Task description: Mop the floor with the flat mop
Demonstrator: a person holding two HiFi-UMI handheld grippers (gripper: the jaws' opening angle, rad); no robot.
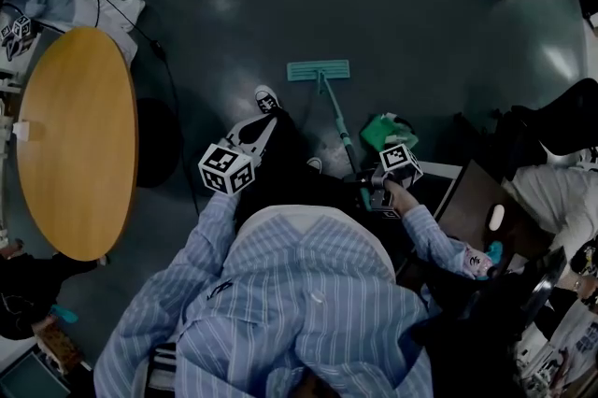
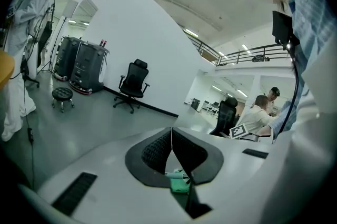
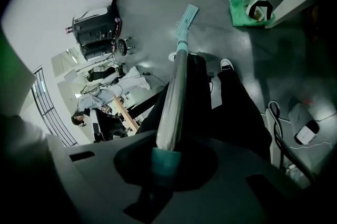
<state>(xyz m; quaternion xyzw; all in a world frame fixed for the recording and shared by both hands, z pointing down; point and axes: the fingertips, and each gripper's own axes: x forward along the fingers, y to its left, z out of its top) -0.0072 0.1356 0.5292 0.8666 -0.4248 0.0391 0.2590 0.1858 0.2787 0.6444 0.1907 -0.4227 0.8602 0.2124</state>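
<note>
2 grippers: R gripper [image 3: 168,157] jaws clamped on mop [image 1: 319,70] handle, mop head flat on floor [image 1: 252,4]. L gripper [image 2: 171,139] jaws together, tips touching, apart from mop.

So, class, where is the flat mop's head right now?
In the head view the mop head lies on the floor at upper centre, just right of the person's shoe and up-left of the green bag.

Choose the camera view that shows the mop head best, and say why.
Head view: the mop head lies whole and flat on the floor. The right gripper view shows it small, far down the handle. The left gripper view misses it.
</note>
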